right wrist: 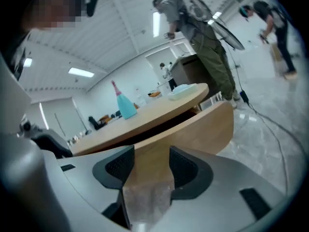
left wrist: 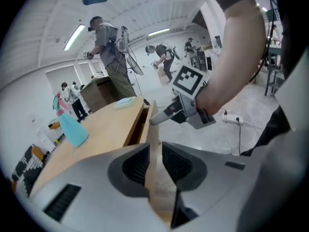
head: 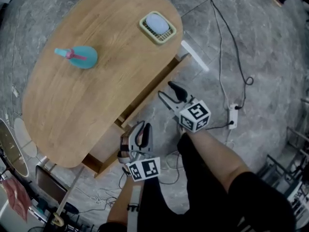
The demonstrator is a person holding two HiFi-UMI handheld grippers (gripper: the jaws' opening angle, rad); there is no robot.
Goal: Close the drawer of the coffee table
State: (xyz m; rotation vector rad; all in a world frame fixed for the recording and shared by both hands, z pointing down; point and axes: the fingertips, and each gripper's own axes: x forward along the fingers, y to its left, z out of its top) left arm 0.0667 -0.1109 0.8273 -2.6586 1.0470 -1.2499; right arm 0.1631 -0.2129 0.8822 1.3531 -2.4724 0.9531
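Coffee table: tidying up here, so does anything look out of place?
Yes. The drawer is pulled out: its curved front stands out from under the tabletop, leaving a dark gap. Nothing looks spilled or damaged.

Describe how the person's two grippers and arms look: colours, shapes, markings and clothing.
Both the left gripper and the right gripper have smooth grey bodies, two jaws lined with black ribbed pads, and a white cube printed with black square markers. The right arm is bare below a black short sleeve.
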